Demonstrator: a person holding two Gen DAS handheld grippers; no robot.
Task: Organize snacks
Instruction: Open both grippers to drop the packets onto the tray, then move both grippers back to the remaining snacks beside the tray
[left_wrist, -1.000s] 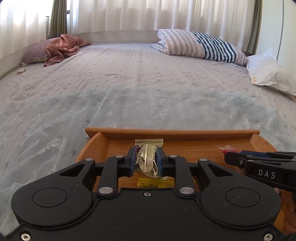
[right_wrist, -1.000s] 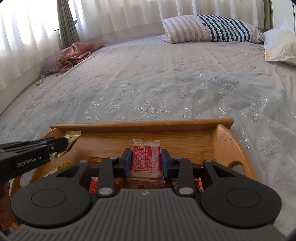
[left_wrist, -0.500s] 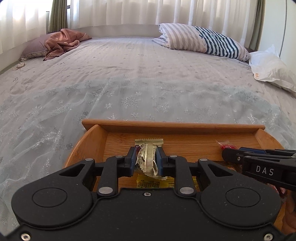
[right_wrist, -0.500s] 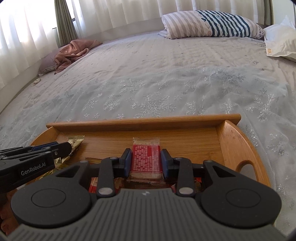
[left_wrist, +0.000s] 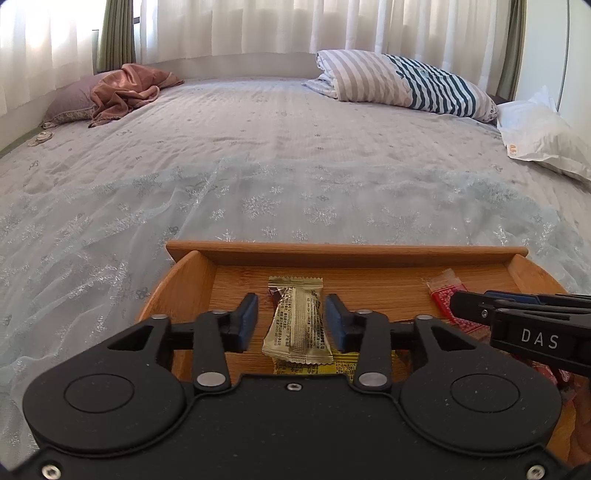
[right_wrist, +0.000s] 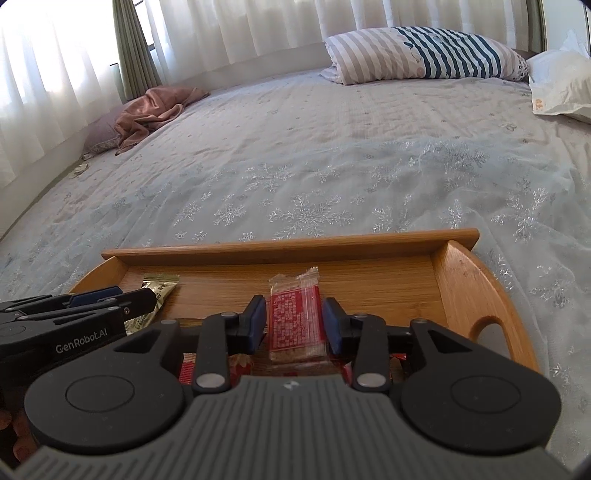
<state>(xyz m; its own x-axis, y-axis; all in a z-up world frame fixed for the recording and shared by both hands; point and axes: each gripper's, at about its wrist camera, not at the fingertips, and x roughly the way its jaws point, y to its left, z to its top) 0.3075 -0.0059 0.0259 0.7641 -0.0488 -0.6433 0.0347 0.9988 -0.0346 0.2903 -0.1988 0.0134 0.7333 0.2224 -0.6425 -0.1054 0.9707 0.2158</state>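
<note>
Snack packets, gold and red, lie freed between both just-opening claws; back straight out toward six o'clock, clearing tray.

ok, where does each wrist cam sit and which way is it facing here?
Left wrist: on the left gripper, angled down across the wooden tray and bed; jaws have just been opening, gold snack packet loose between them; right gripper's tips enter at right.
Right wrist: on the right gripper, same heading; jaws have just been opening around the red snack packet; left gripper enters at left.
Shared: tray, both packets, striped pillow, pink cloth, curtains.
</note>
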